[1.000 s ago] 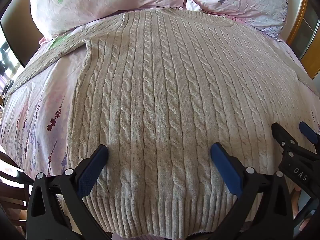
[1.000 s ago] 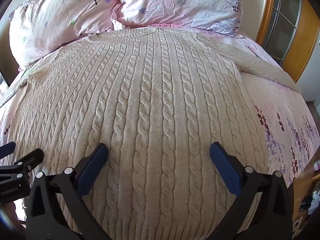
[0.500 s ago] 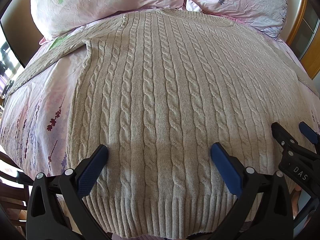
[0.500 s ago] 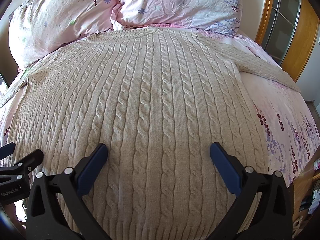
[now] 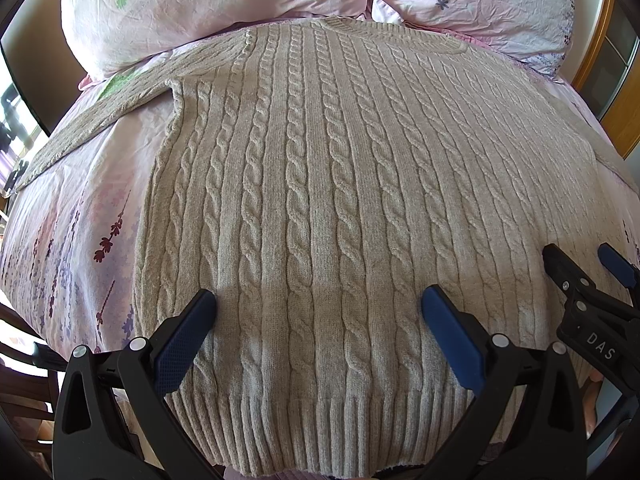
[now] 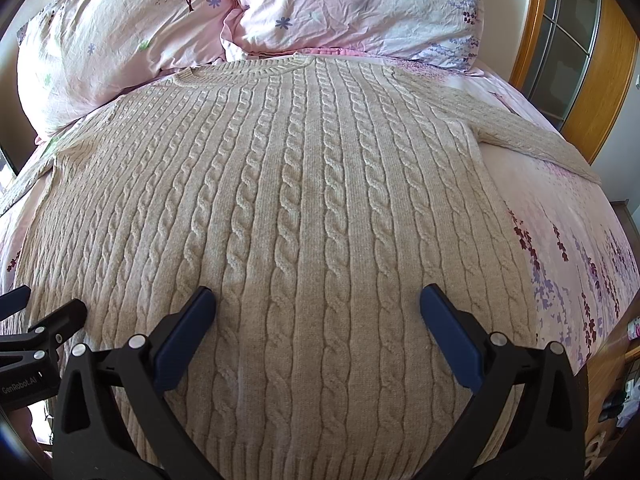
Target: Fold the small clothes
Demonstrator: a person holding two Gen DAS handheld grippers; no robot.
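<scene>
A beige cable-knit sweater (image 5: 320,200) lies flat and spread out on the bed, collar toward the pillows, ribbed hem nearest me; it also fills the right wrist view (image 6: 304,220). Its sleeves stretch out to the left (image 5: 92,128) and right (image 6: 532,136). My left gripper (image 5: 318,304) is open and empty, hovering over the lower left part of the sweater near the hem. My right gripper (image 6: 318,304) is open and empty over the lower right part. Each gripper shows at the edge of the other's view, the right one (image 5: 588,268) and the left one (image 6: 48,312).
The bed has a pink floral sheet (image 6: 568,240). Two pink pillows (image 5: 224,8) (image 6: 360,4) lie beyond the collar. A wooden-framed door or cabinet (image 6: 576,60) stands to the right of the bed. A dark chair (image 5: 24,380) stands at the bed's near left.
</scene>
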